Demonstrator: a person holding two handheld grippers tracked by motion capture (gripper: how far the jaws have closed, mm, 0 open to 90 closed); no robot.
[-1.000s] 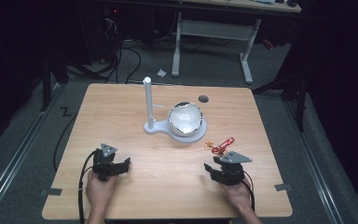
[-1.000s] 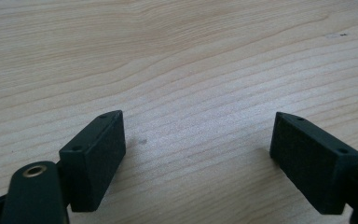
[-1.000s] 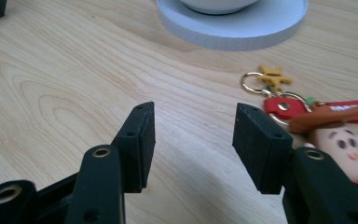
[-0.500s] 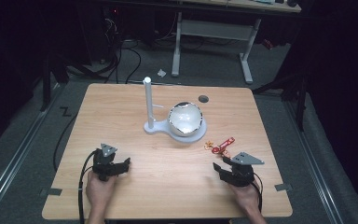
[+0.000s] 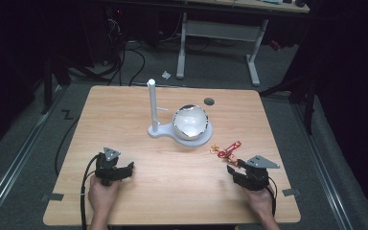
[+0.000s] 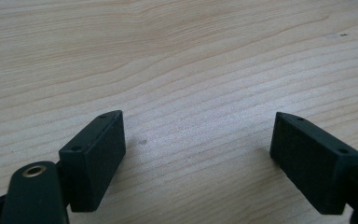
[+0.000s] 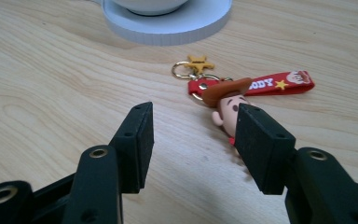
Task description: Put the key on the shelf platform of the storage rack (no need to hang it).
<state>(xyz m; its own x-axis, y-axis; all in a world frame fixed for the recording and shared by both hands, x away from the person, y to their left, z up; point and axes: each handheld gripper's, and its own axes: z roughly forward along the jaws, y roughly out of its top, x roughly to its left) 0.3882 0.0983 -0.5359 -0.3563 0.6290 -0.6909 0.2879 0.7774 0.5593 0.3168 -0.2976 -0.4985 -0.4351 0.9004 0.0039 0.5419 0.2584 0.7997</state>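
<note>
Colours and patterns: table, stand, keychain, grippers

The table is light wood with darker wavy grain lines. The stand and its round base are white; the bowl on it is white with a shiny surface. The keychain has a red strap with white lettering and a yellow star, a gold star charm, gold rings, and a figure with a brown hat (face pinkish). The left gripper and right gripper are black, each topped with a grey plate.
</note>
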